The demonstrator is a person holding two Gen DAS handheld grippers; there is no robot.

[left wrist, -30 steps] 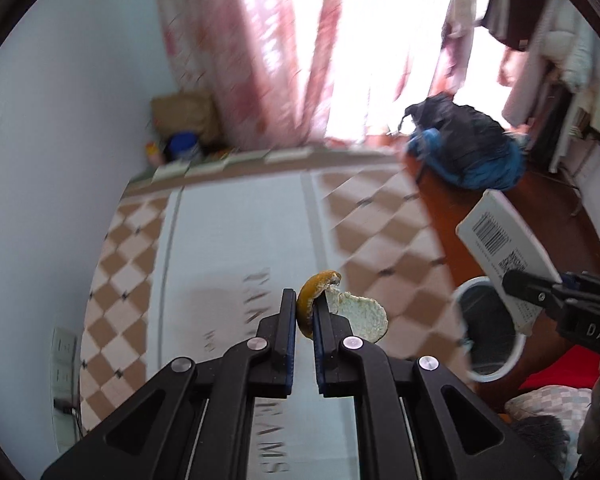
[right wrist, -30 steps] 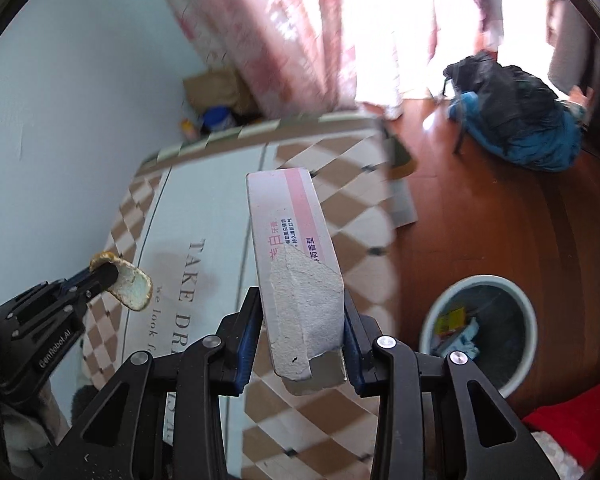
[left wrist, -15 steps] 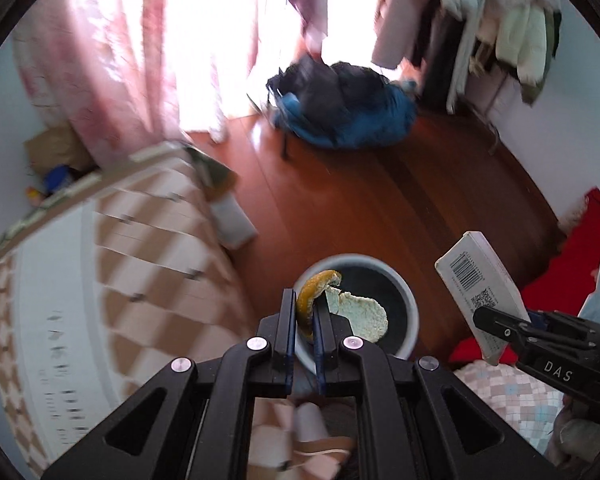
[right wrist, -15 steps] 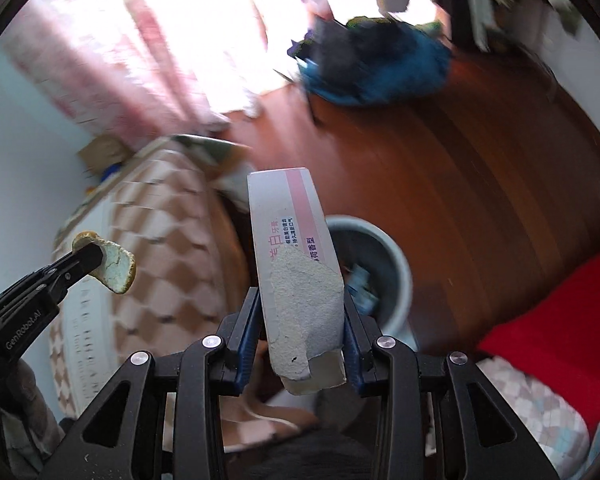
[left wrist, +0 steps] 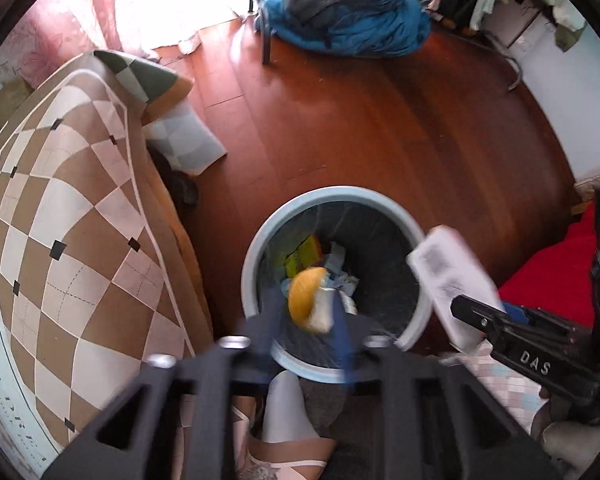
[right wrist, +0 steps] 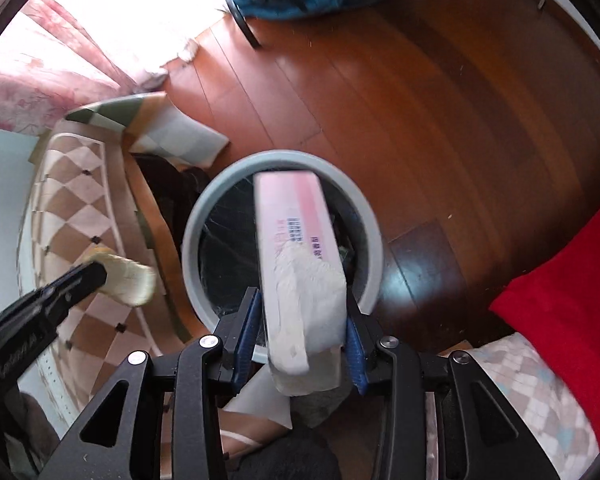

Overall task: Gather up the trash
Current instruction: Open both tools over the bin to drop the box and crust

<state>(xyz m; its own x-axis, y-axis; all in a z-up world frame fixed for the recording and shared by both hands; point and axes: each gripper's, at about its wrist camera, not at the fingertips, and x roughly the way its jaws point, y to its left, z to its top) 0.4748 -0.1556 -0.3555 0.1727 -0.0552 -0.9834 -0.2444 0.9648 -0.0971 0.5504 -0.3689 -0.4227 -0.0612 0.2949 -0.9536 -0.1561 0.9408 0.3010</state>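
Observation:
A round light-blue trash bin (left wrist: 256, 248) with a dark liner stands on the wooden floor; it also shows in the right wrist view (right wrist: 192, 236). Yellow and white scraps lie inside. My left gripper (left wrist: 306, 312) is over the bin's near rim, jaws blurred and spread, with an orange peel (left wrist: 304, 296) loose between them. The peel and left gripper (right wrist: 104, 276) also show in the right wrist view. My right gripper (right wrist: 300, 332) is shut on a white and pink carton (right wrist: 296, 240) with a torn end, held above the bin. The carton (left wrist: 448, 276) shows at the bin's right rim.
A bed with a brown checkered cover (left wrist: 68, 220) lies to the left, its pillow (left wrist: 184, 144) near the bin. A blue and black heap of bags (left wrist: 340, 16) lies on the far floor. Red fabric (right wrist: 572, 308) is at the right. A slippered foot (left wrist: 284, 424) stands below the bin.
Both grippers swung from the bed to right above the bin. The left jaws have spread and the orange peel now sits loose between them. The right gripper still holds the carton.

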